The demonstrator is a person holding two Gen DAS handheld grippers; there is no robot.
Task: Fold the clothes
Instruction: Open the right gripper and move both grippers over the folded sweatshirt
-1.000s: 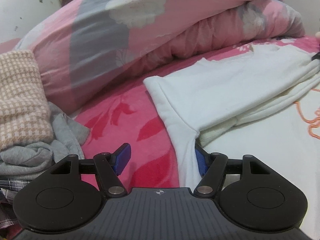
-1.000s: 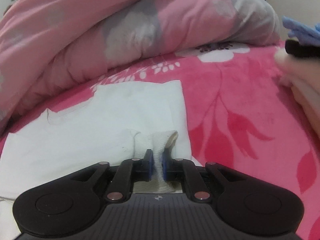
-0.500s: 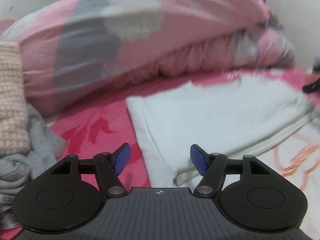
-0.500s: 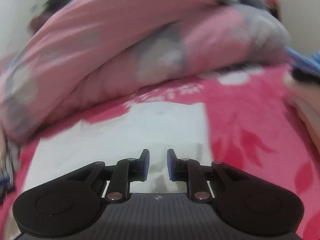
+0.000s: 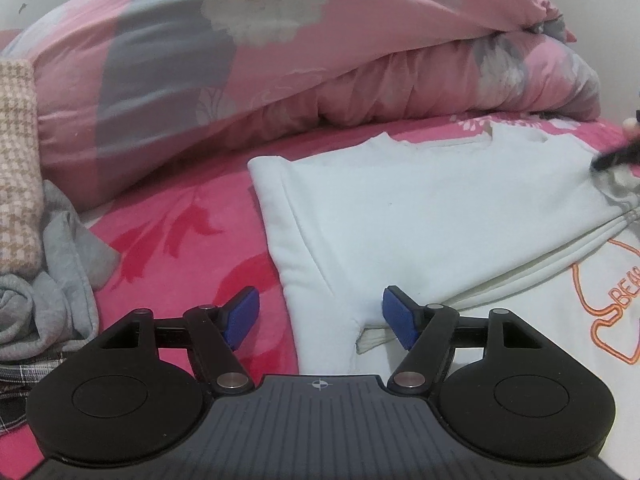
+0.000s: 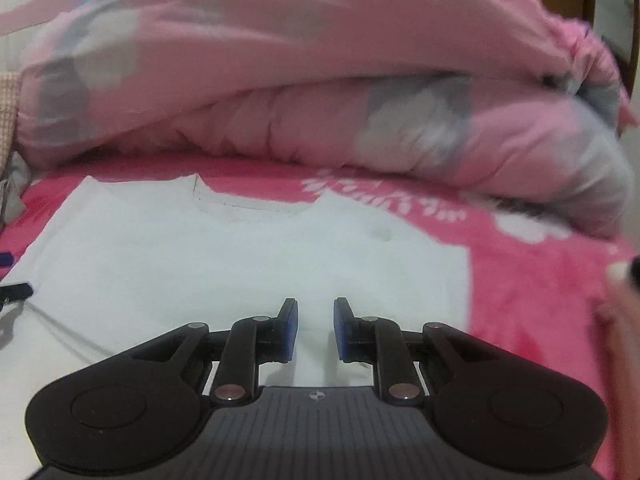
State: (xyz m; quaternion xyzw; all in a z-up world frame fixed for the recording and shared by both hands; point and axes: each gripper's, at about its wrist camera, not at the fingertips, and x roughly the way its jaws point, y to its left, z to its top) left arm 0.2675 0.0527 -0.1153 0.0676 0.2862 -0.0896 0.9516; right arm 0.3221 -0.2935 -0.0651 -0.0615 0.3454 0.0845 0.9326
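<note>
A white sweatshirt (image 5: 420, 220) lies flat on the bed, one sleeve folded across its body above an orange print (image 5: 612, 312). My left gripper (image 5: 318, 308) hovers over its near left edge by the armpit. Its jaws are opening, and the blue pads stand wide apart without pressing the cloth. In the right wrist view the same sweatshirt (image 6: 240, 260) spreads out with its neckline at the far side. My right gripper (image 6: 316, 320) is over its near middle, its jaws slightly apart with nothing between them. A dark blurred part of it (image 5: 616, 156) shows at the left view's right edge.
A bulky pink and grey quilt (image 5: 280, 60) is heaped along the far side. The bed cover is pink with red leaves (image 5: 192, 248). Crumpled grey clothes (image 5: 60, 272) and a beige checked cloth (image 5: 16, 160) lie at the left. A pale blurred shape (image 6: 620, 320) sits at the right.
My right gripper let go of the white cuff it was pinching and swung left over the sweatshirt's body. My left gripper drew back from the armpit fold, where its right pad was tucked.
</note>
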